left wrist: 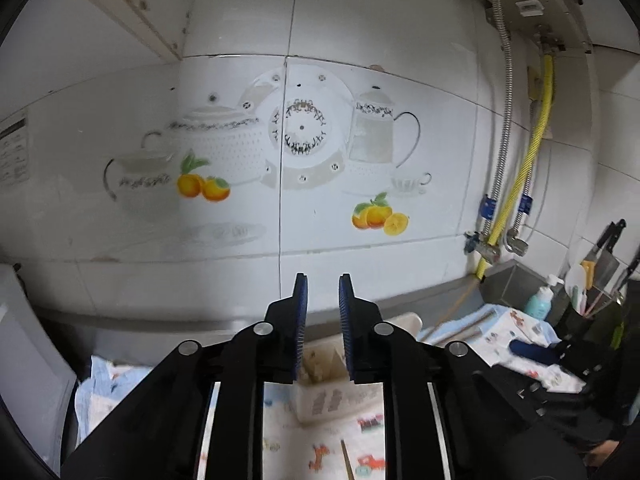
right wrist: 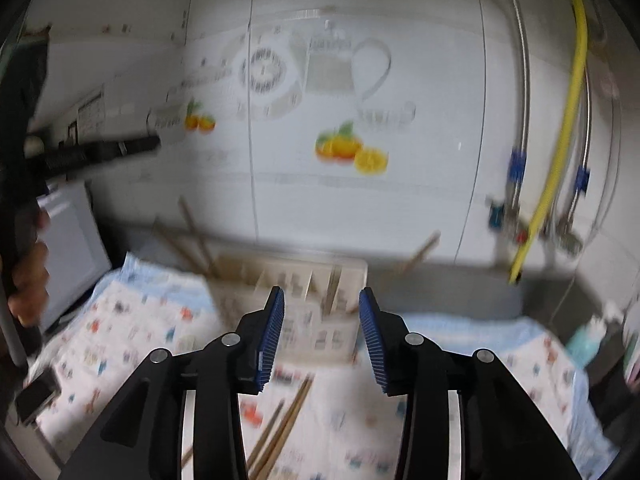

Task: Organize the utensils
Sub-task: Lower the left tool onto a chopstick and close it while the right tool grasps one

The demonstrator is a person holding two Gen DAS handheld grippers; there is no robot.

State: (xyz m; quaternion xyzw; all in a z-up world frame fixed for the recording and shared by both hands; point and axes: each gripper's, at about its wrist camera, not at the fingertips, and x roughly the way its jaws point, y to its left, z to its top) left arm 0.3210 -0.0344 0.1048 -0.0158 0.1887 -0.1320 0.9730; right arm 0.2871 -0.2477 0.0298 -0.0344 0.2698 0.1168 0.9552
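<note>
My left gripper is open and empty, raised above a beige divided utensil holder and pointing at the tiled wall. A single chopstick lies on the patterned cloth below it. My right gripper is open and empty, hovering just in front of the same holder, which has several chopsticks leaning out of its left side. More loose chopsticks lie on the cloth under the right gripper. The right view is motion-blurred.
A knife rack with utensils and a teal bottle stand at the right. Gas pipes and a yellow hose run down the wall. A white appliance sits at left. The other gripper's body and hand show at far left.
</note>
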